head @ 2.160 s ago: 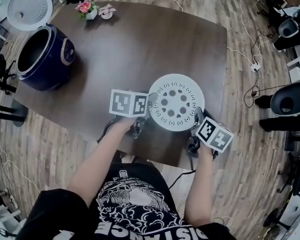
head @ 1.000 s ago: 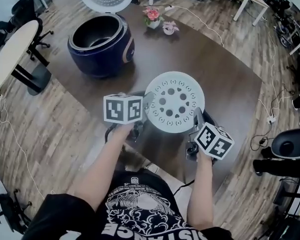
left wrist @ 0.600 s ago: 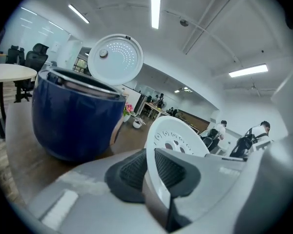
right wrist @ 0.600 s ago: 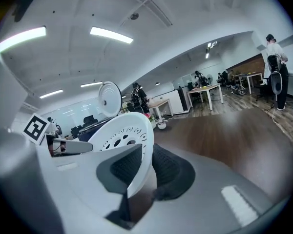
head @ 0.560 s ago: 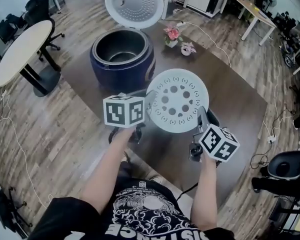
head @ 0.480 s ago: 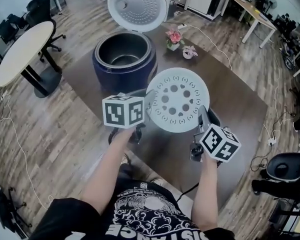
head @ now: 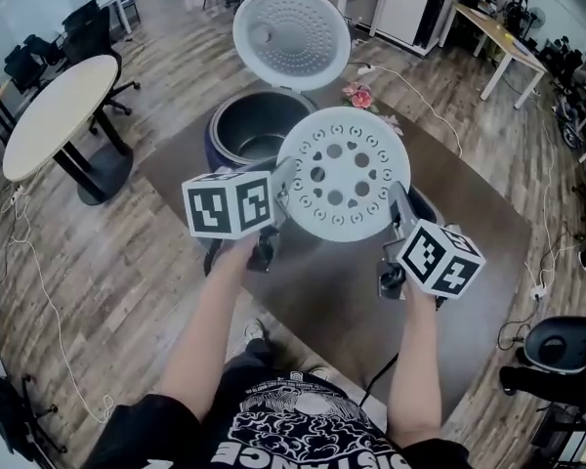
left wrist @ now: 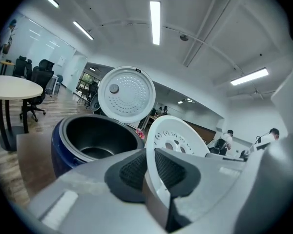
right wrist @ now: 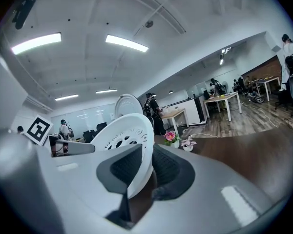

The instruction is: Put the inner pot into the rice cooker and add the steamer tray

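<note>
Up over the near part of the dark brown wooden counter [head: 469, 233], hanging between both tools: white round perforated plastic steamer tray [head: 344, 172]. Pinched on its left rim by the left gripper [head: 283, 189] and on its right rim by the right gripper [head: 398, 211], jaws clenched on the thin edge on either side, plain as day in both gripper views. Makes sense to grab it at opposite edges: stops a flat disc from swinging and leaves the underside free to drop straight into a pot. Tilted a bit toward the head camera, probably just from carrying.

Just beyond it, far-left: dark blue round rice cooker [head: 215, 145] with its white dimpled lid [head: 291, 37] flipped up out of the way, so open for loading. Looks like the dark inner pot [left wrist: 95, 140] is already seated inside, going by the grey rim in the left gripper view, so only the tray step left by my read. Small pink flower pot [head: 357, 96] peeking out past the tray's far edge.

Versus a couple of seconds back: was down low at the near edge of the counter, with the cooker way off at the far left. Now lifted and carried over, overlapping the cooker's right rim in the head view. Same two-sided grip, no slipping.
</note>
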Demonstrator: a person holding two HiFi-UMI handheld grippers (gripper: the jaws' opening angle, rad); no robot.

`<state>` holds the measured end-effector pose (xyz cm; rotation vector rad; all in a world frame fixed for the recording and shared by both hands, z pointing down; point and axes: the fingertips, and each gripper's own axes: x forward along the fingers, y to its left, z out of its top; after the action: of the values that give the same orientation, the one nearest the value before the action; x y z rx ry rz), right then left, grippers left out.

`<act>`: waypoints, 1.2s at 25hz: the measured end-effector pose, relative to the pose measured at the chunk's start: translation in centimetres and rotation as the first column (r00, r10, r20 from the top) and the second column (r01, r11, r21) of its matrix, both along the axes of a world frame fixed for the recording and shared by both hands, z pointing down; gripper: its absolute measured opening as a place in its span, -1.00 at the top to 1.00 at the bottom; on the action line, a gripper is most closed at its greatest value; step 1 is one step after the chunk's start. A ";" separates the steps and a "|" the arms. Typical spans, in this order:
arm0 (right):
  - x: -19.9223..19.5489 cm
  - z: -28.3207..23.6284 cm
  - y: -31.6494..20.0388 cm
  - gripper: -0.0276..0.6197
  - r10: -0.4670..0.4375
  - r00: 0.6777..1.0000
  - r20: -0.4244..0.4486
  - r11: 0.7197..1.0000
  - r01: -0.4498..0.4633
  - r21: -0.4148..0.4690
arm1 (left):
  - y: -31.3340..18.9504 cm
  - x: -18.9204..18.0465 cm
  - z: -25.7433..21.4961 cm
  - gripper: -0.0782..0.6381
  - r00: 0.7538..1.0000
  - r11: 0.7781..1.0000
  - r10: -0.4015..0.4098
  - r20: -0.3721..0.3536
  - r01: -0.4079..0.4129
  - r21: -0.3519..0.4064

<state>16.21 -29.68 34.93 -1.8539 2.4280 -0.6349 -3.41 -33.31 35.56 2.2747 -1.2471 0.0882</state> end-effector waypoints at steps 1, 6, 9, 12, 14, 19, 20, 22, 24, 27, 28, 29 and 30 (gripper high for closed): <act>-0.6 -0.4 -0.6 0.71 -0.009 1.000 -0.004 1.000 0.009 0.005 | -0.5 -0.6 -0.3 0.63 1.000 1.000 -0.005 0.000 0.005 0.001; -3.5 -2.6 -3.5 0.70 -0.057 0.998 -0.010 0.998 0.057 0.020 | -2.7 -3.4 -2.5 0.61 1.000 1.000 -0.019 0.021 0.018 0.023; -5.5 -3.2 -5.1 0.70 -0.071 0.997 -0.005 0.997 0.071 0.021 | -4.0 -5.5 -3.6 0.61 0.999 0.999 -0.034 0.041 0.032 0.037; -7.8 -3.7 -6.4 0.70 -0.088 0.996 -0.006 0.996 0.088 0.021 | -5.2 -7.7 -4.0 0.60 0.998 0.998 -0.045 0.048 0.043 0.037; -9.6 -4.0 -7.5 0.70 -0.099 0.995 -0.007 0.995 0.099 0.018 | -6.1 -9.6 -4.1 0.60 0.998 0.998 -0.054 0.043 0.053 0.031; -13.5 -4.4 -10.2 0.70 -0.117 0.993 0.001 0.993 0.117 0.003 | -8.8 -13.5 -4.1 0.60 0.997 0.998 -0.061 0.042 0.060 0.012; -14.1 -4.2 -10.5 0.70 -0.118 0.993 0.004 0.993 0.118 0.000 | -9.2 -14.0 -3.9 0.60 0.997 0.998 -0.059 0.042 0.059 0.010; -14.7 -3.5 -11.0 0.70 -0.112 0.994 0.007 0.994 0.112 -0.009 | -9.8 -14.6 -3.3 0.60 0.998 0.999 -0.054 0.045 0.054 0.008; -14.6 -2.7 -11.5 0.70 -0.105 0.994 0.020 0.994 0.105 -0.026 | -10.5 -14.5 -2.8 0.60 0.998 0.999 -0.048 0.051 0.048 0.006; -14.6 -2.0 -12.4 0.70 -0.097 0.994 0.057 0.993 0.100 -0.058 | -11.8 -14.4 -2.3 0.60 0.998 0.999 -0.033 0.050 0.033 -0.009; -14.6 -1.9 -12.7 0.70 -0.091 0.994 0.062 0.993 0.095 -0.065 | -12.2 -14.4 -2.2 0.60 0.999 1.000 -0.026 0.047 0.026 -0.013; -14.6 -1.8 -13.0 0.70 -0.084 0.995 0.062 0.994 0.088 -0.070 | -12.6 -14.4 -2.1 0.60 0.999 1.000 -0.019 0.046 0.020 -0.016; -14.6 -1.7 -13.3 0.70 -0.076 0.996 0.056 0.994 0.080 -0.074 | -12.9 -14.4 -2.0 0.60 0.999 1.000 -0.013 0.049 0.014 -0.016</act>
<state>1.58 -42.94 33.26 -1.7511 2.4861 -0.7820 -17.77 -46.21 33.55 2.2626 -1.2819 0.1495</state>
